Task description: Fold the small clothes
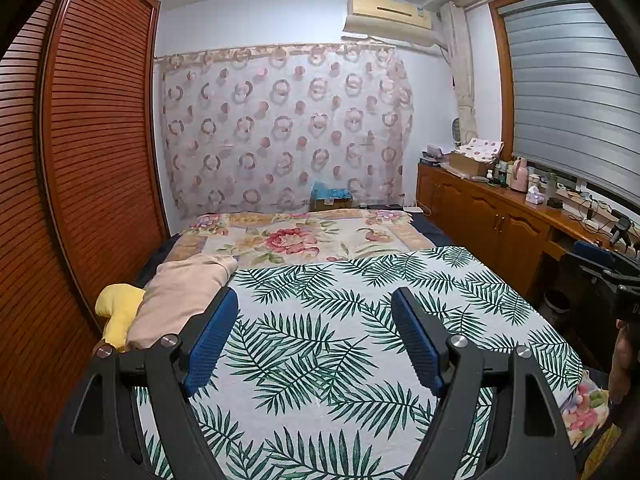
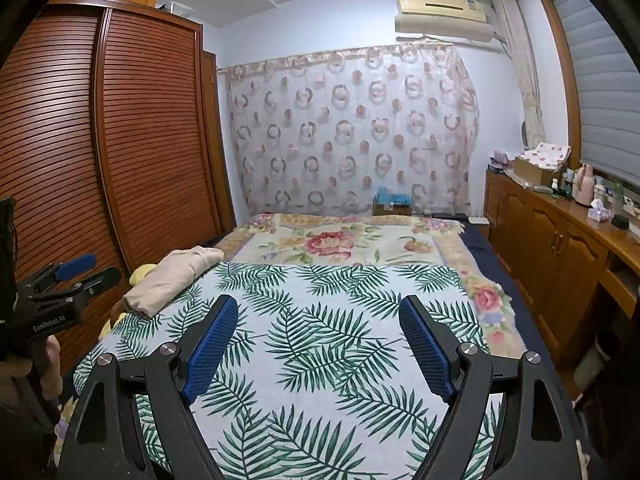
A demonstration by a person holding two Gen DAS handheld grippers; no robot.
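Observation:
A beige garment (image 1: 180, 300) lies folded at the left edge of the bed on the palm-leaf cloth (image 1: 340, 360). A yellow garment (image 1: 118, 312) lies bunched beside it, partly under it. Both also show in the right wrist view, the beige garment (image 2: 172, 276) and a bit of the yellow garment (image 2: 142, 271). My left gripper (image 1: 316, 300) is open and empty, held above the leaf cloth, right of the beige garment. My right gripper (image 2: 318, 306) is open and empty above the leaf cloth (image 2: 340, 340). The left gripper also shows at the left of the right wrist view (image 2: 86, 270).
A floral blanket (image 1: 304, 236) covers the far half of the bed. A slatted wooden wardrobe (image 1: 80, 160) stands close on the left. A low wooden cabinet (image 1: 500, 216) with bottles and boxes runs along the right wall under a window blind. A patterned curtain (image 1: 288, 128) hangs behind.

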